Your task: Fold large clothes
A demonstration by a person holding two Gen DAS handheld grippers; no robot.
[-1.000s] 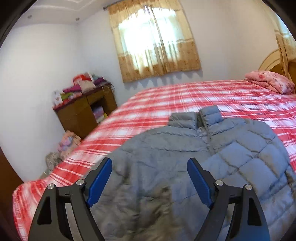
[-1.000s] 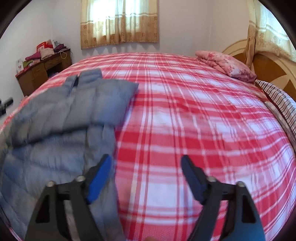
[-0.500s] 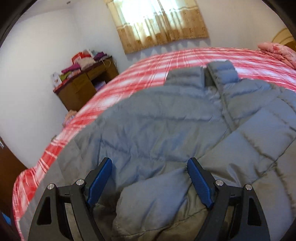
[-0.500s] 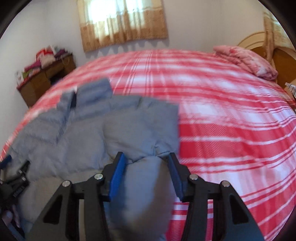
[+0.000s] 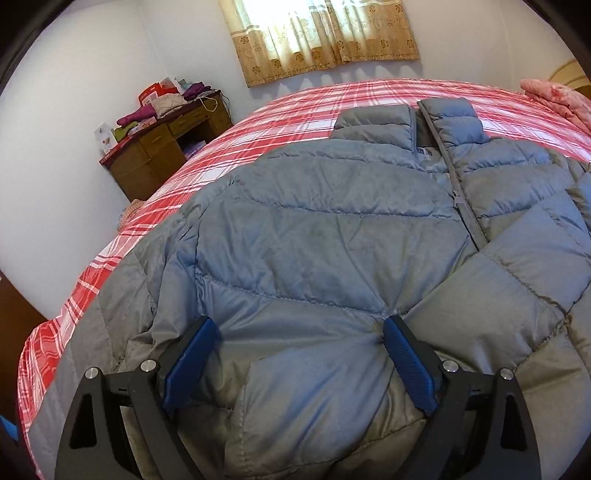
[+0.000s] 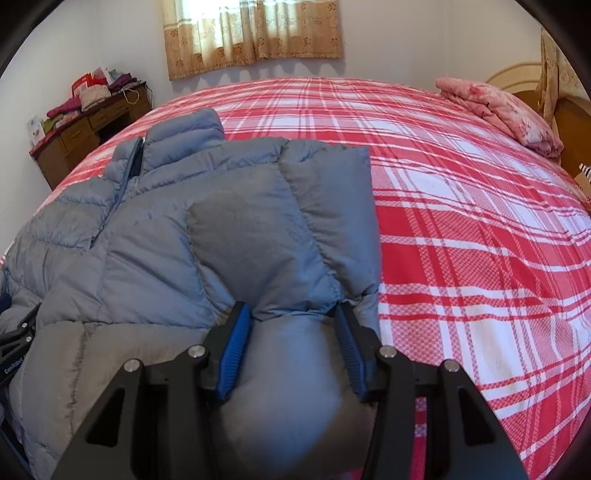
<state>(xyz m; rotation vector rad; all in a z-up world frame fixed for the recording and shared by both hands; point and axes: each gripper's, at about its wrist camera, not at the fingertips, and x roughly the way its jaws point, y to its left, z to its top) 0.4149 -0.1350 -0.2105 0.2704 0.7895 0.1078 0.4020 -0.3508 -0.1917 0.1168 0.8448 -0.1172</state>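
A puffy grey-blue quilted jacket (image 5: 325,236) lies flat on a big bed with a red and white checked sheet (image 6: 461,206). The jacket has stitched lines across it, a grey zip down the front and a stand-up collar. In the left wrist view it fills the middle and bottom of the frame, and its collar points to the top, toward the far wall, so its long way runs from the bottom of the frame to the top. One sleeve is folded in across the front, from the right side of that frame. The left hand-held gripper (image 5: 297,354) sits at the bottom of that frame with its blue pads wide apart; its jaws have just been opening, puffy cloth bulges between them, and the pads only touch it at the sides. In the right wrist view the right hand-held gripper (image 6: 291,341) is about half open and squeezes a fat roll of the jacket at the bottom middle. A brown wooden desk (image 5: 162,155) piled with clothes stands at the upper left, tan patterned curtains (image 5: 325,33) hang at the top, and a pink flowered folded quilt (image 6: 502,110) lies at the upper right.
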